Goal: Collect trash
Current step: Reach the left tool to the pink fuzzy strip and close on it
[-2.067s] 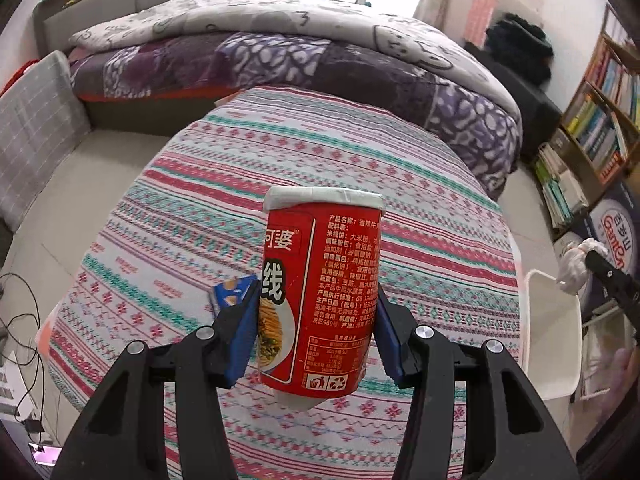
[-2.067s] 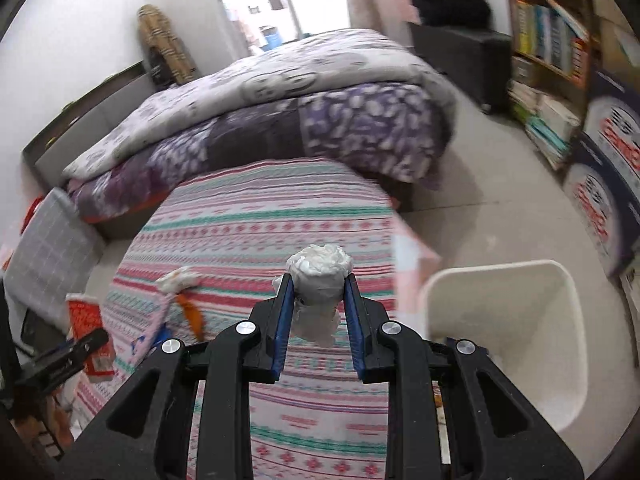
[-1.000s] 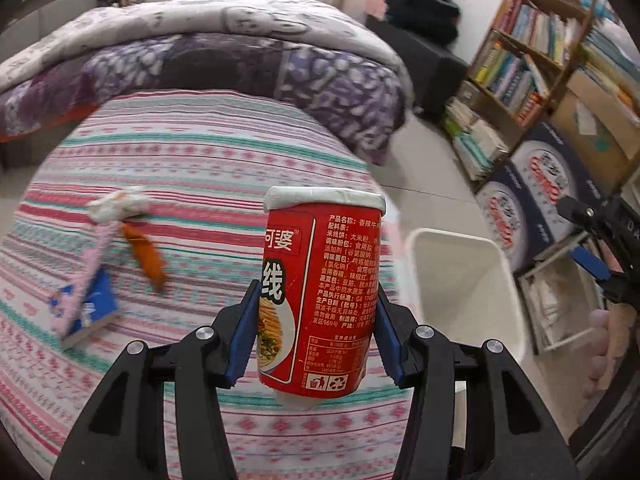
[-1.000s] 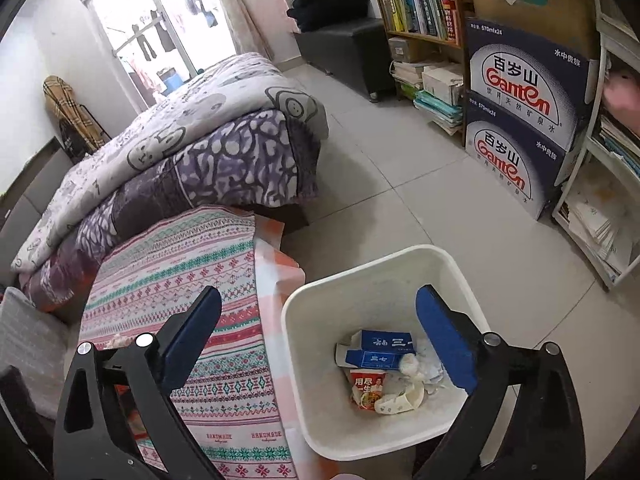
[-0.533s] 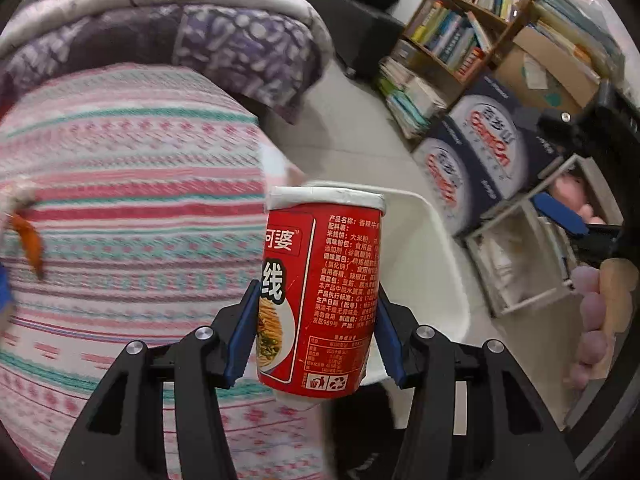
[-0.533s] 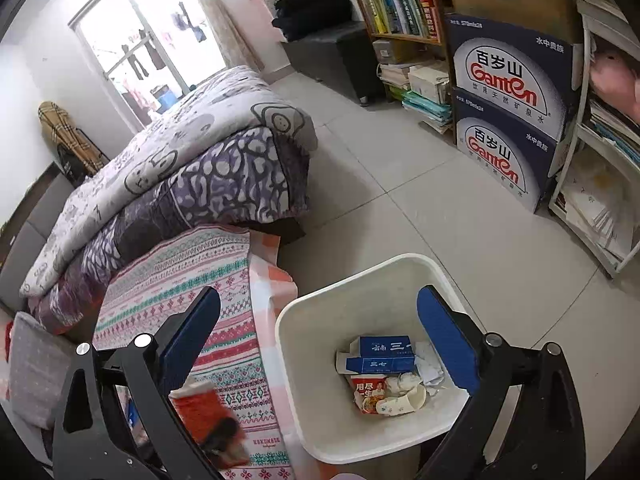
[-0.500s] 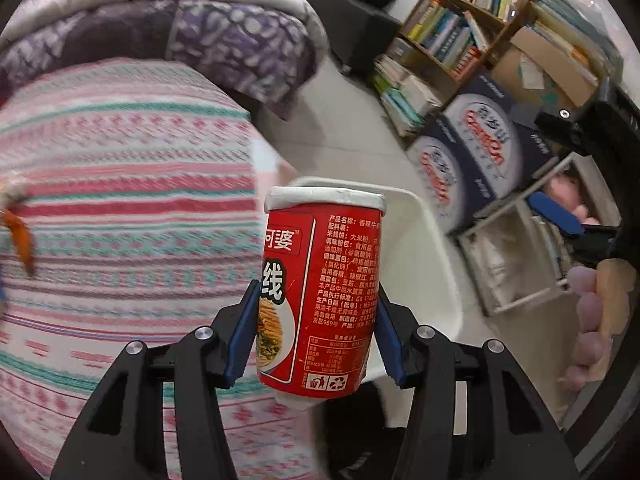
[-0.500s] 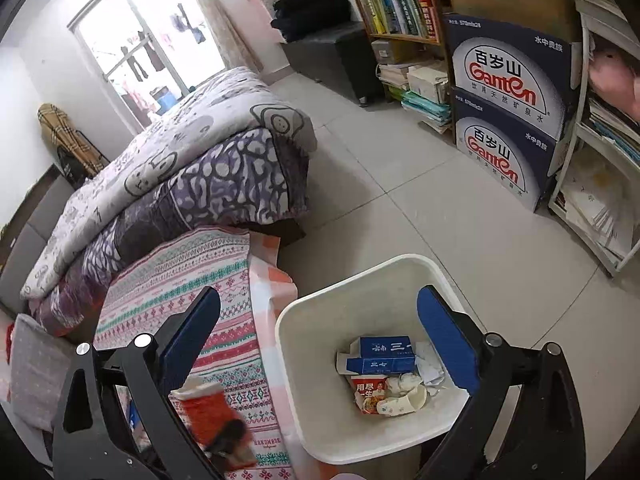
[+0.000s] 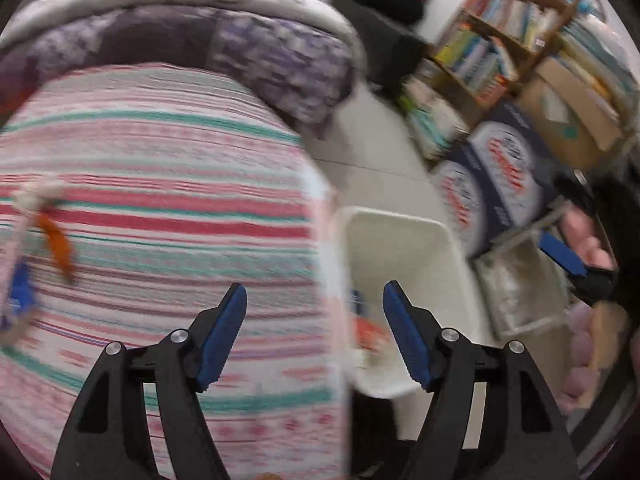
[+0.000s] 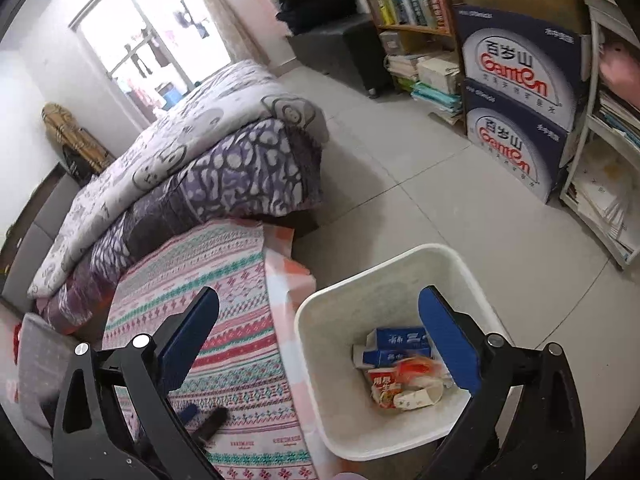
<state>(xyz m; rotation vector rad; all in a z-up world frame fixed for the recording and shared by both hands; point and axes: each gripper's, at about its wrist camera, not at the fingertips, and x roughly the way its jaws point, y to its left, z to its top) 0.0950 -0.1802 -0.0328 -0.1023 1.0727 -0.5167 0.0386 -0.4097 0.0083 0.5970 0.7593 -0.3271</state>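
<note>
Cartons and a cup are seen in the bin (image 10: pixel 320 300). Wrappers (image 9: pixel 52 240) are left on the surface (image 9: pixel 160 184). Left gripper (image 9: pixel 314 332) fingers just spread, nothing between; right gripper (image 10: pixel 320 344) fingers spread, empty.

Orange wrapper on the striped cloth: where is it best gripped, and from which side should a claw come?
Probably across its narrow width near the middle, from above: the orange wrapper looks like a long thin strip lying flat on the striped cloth, though the view is blurred.
</note>
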